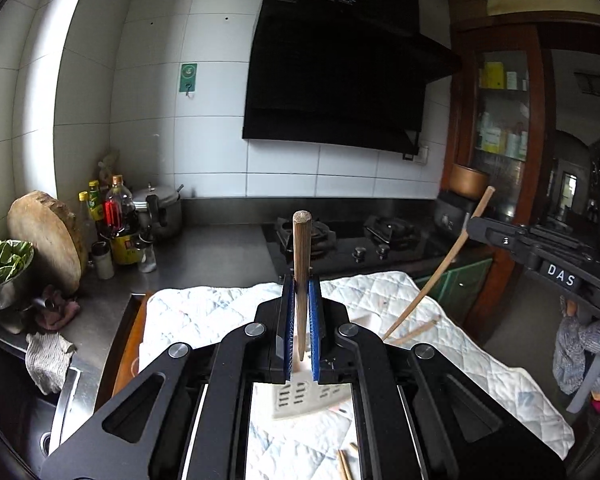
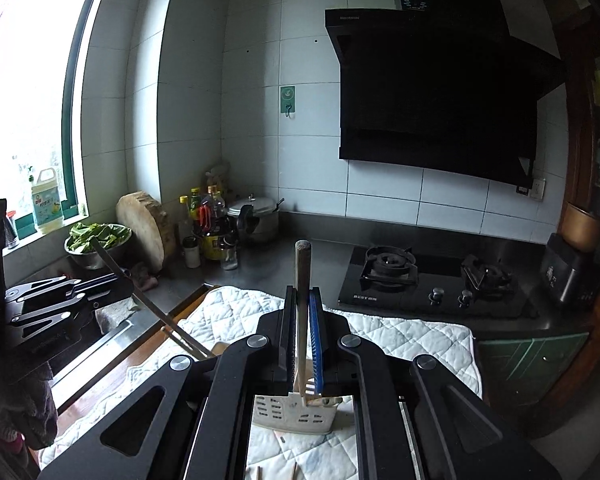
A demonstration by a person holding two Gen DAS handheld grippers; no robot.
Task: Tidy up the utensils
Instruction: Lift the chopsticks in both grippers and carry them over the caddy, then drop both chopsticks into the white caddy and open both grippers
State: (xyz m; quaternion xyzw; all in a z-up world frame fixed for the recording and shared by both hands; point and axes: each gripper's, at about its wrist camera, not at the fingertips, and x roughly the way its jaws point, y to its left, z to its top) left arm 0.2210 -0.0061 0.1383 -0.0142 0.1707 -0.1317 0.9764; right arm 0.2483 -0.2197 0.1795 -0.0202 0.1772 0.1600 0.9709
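In the left wrist view my left gripper [image 1: 301, 284] is shut on a brown wooden chopstick [image 1: 301, 256] that stands upright, thick end up, above a white slotted utensil holder [image 1: 306, 398]. My right gripper [image 1: 471, 227] comes in from the right, shut on a paler chopstick [image 1: 440, 270] that slants down toward the holder. In the right wrist view my right gripper [image 2: 302, 293] grips that chopstick [image 2: 301, 276] over the holder [image 2: 291, 414]. At the left, my left gripper [image 2: 127, 277] holds its chopstick [image 2: 155, 308] slanting down to the holder.
The holder stands on a white quilted cloth [image 1: 203, 320]. Loose chopsticks [image 1: 343, 465] lie on it in front, and one [image 1: 416, 331] behind. A gas hob [image 2: 432, 280] is beyond, with bottles [image 1: 117, 224], a round chopping block [image 1: 43, 236] and a bowl of greens [image 2: 97, 240] at the left.
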